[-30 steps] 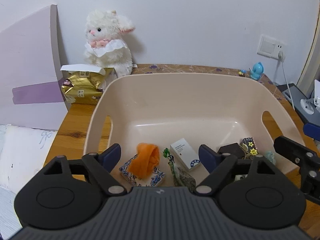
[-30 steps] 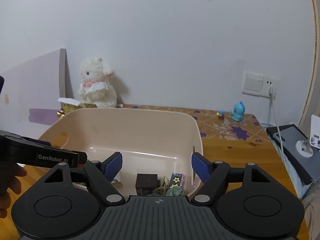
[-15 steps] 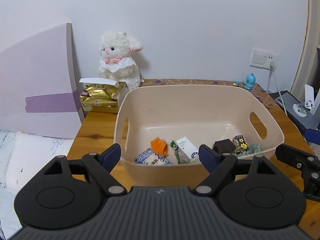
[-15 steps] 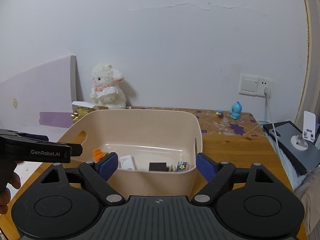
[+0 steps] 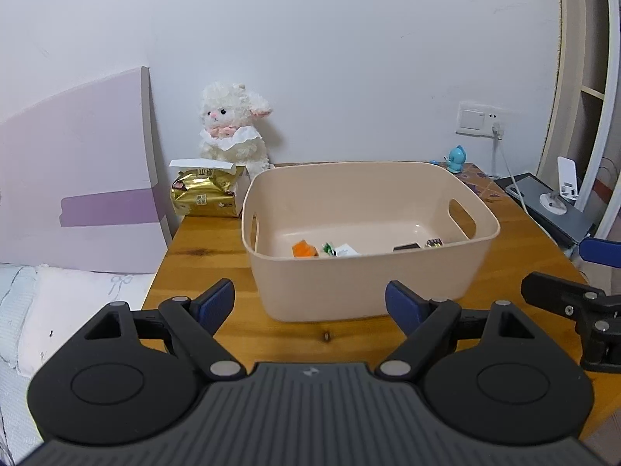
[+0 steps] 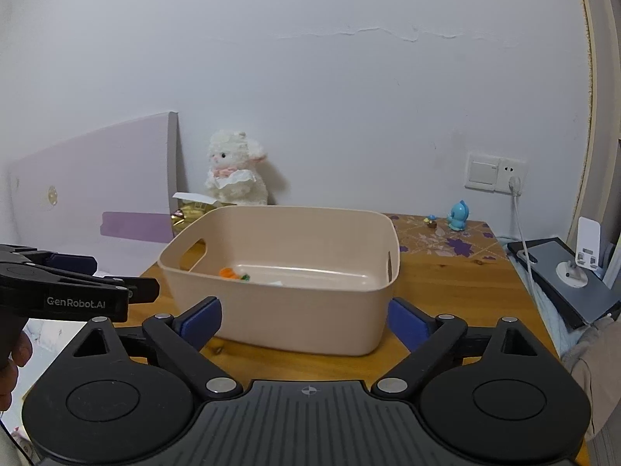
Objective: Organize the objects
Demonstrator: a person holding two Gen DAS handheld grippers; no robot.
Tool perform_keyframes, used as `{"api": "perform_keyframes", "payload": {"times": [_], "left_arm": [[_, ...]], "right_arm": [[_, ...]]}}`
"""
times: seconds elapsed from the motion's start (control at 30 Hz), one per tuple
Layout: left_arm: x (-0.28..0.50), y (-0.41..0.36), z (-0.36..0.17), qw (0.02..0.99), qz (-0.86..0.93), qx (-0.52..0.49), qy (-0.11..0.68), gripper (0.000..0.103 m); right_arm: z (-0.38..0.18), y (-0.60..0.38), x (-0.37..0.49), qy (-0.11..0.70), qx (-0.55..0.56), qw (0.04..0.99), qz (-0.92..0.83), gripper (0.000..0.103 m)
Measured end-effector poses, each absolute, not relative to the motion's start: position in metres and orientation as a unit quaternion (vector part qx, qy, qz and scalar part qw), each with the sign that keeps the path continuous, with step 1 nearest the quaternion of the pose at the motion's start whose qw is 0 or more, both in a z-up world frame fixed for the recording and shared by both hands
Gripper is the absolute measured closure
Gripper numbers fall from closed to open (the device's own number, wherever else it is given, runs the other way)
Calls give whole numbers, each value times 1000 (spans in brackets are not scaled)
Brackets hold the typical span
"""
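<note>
A wooden table [image 5: 217, 233] is seen ahead of both tools. A beige bin [image 5: 365, 272] is set on it, just beyond the fingertips. The left gripper [image 5: 310, 303] and the right gripper [image 6: 304, 320] are both spread wide and nothing is held. An orange item [image 5: 304, 249], a white box [image 5: 345, 250] and a dark box [image 5: 405, 247] are lodged inside the bin.

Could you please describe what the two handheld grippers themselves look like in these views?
Both are matte black plastic. The left gripper and right gripper each carry two blue finger pads on angular black links with silver pivot pins, round black discs and a ribbed grey centre panel. White "GenRobot.AI" lettering marks the left one's side.
</note>
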State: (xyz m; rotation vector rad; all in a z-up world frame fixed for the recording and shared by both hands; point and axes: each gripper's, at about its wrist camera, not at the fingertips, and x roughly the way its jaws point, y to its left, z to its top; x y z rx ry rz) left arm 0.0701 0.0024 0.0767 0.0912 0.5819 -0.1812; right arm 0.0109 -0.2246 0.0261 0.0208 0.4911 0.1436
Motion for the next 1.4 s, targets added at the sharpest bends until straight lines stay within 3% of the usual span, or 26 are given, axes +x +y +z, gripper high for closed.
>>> {"api": "perform_keyframes", "payload": {"times": [0.53,1.4], "left_arm": [[-4,24,70,955,-77,30,283,15],[-76,20,64,953,-88,43,286,14]], "right_arm": [[23,-212,-65,240,20,968,70,0],[15,-216,-121,251,19,965,68,0]]}}
